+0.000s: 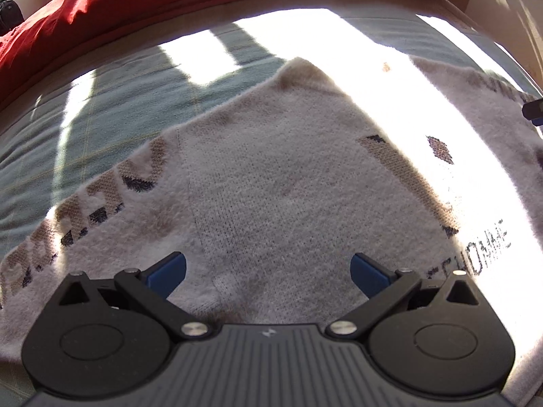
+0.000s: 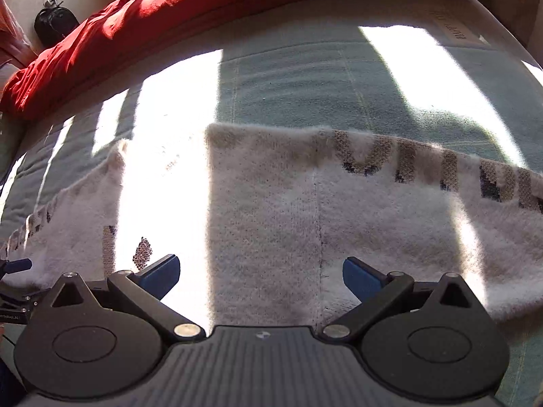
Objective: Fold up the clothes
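Note:
A fuzzy white knit sweater [image 1: 271,183] with beige and navy lettering lies spread on a pale green quilted bed cover [image 1: 101,108]. My left gripper [image 1: 268,273] hovers just above the knit, open, its blue pads [image 1: 168,273] wide apart and holding nothing. In the right wrist view the same sweater [image 2: 271,224] stretches across the frame, a lettered band along its far edge. My right gripper [image 2: 261,274] is open too, over the near part of the knit, nothing between its fingers. The right gripper's tip shows at the left wrist view's right edge [image 1: 533,108].
A crumpled red blanket [image 2: 169,10] runs along the far edge of the bed cover [image 2: 305,78]. A dark bag [image 2: 54,25] hangs at the back left. Strong sun patches wash out parts of the sweater. The left gripper's body [image 2: 13,291] shows at the left edge.

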